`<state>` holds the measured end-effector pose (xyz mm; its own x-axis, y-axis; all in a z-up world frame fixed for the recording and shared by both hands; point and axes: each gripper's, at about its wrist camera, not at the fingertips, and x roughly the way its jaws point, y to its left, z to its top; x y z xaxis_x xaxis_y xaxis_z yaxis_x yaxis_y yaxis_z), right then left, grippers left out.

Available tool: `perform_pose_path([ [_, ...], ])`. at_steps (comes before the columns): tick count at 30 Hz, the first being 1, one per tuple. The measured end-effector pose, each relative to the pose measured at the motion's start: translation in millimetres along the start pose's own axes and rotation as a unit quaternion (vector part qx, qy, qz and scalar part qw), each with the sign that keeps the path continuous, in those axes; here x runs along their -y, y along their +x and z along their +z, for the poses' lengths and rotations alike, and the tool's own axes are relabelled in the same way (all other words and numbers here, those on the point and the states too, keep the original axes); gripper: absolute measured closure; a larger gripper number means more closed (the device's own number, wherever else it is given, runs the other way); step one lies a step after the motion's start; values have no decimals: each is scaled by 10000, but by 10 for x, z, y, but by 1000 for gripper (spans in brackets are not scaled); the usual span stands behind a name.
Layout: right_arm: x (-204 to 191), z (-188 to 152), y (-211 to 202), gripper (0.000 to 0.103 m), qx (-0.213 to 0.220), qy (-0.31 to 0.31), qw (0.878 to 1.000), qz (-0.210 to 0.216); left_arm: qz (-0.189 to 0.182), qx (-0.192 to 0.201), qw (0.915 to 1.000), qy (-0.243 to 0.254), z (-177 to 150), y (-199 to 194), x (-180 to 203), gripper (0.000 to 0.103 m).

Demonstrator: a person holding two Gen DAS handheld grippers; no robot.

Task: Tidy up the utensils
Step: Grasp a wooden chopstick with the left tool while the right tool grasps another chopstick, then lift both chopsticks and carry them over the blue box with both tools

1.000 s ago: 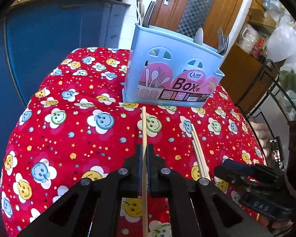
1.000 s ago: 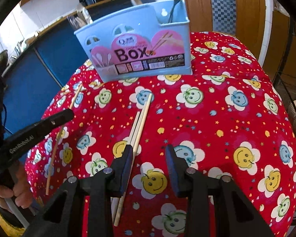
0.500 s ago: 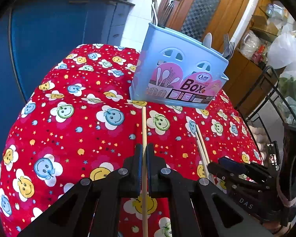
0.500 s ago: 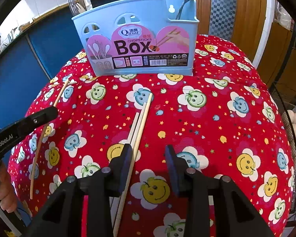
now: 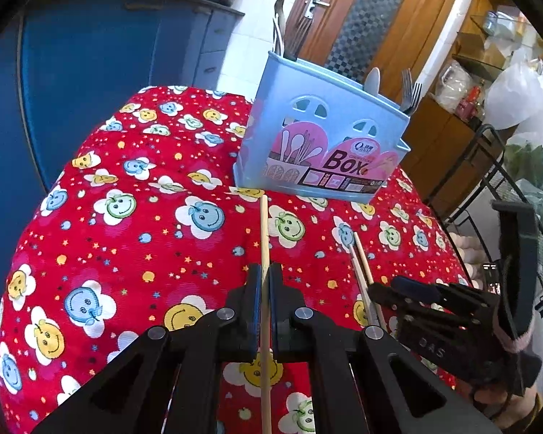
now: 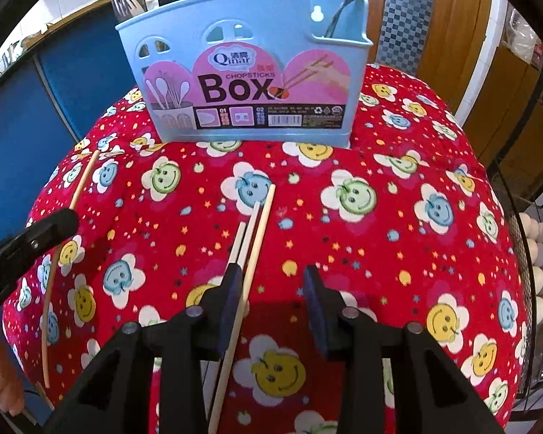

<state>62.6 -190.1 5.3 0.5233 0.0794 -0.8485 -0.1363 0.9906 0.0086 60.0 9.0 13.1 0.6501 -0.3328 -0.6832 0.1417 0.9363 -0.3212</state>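
My left gripper (image 5: 265,271) is shut on a wooden chopstick (image 5: 264,228) that points toward the light blue chopstick box (image 5: 322,144). The same chopstick shows at the left of the right wrist view (image 6: 81,181). The box (image 6: 242,68) stands at the far side of the red smiley-flower cloth and holds forks and spoons. My right gripper (image 6: 273,275) is open and low over the cloth. Three loose chopsticks (image 6: 251,238) lie by its left finger; one runs between the fingers. In the left wrist view the right gripper (image 5: 416,293) sits at the lower right beside those chopsticks (image 5: 360,260).
The red cloth (image 6: 398,217) covers a rounded table that falls away at the edges. Blue cabinets (image 5: 90,72) stand to the left. A wooden door (image 5: 373,18) is behind the box. A black wire rack (image 5: 506,181) with eggs stands at the right.
Both grippers have moved forward toward the box, which looks larger now. The left gripper has kept its hold on the chopstick. The right gripper has stayed open.
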Motion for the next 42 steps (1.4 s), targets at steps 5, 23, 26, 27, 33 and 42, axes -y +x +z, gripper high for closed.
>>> perform_pose_path([
  [5, 24, 33, 21, 66, 11, -37, 10000, -47, -11, 26, 10000, 3, -2, -30, -13, 99],
  [23, 102, 175, 163, 97, -229, 37, 9988, 428, -83, 91, 9999, 23, 28, -74, -4, 99],
  [26, 228, 178, 120, 97, -182, 339, 9954, 875, -189, 133, 9997, 61, 49, -98, 24, 99],
  [27, 260, 165, 95, 97, -165, 428, 9940, 990, -221, 148, 9996, 77, 58, -104, 39, 99],
  [33, 421, 128, -136, 97, 247, 733, 9874, 1382, -452, 257, 9986, 139, 120, -134, 159, 99],
  [42, 516, 245, -644, 97, 1505, 793, 9718, 1632, -541, 720, 9947, 500, 392, -252, 404, 99],
])
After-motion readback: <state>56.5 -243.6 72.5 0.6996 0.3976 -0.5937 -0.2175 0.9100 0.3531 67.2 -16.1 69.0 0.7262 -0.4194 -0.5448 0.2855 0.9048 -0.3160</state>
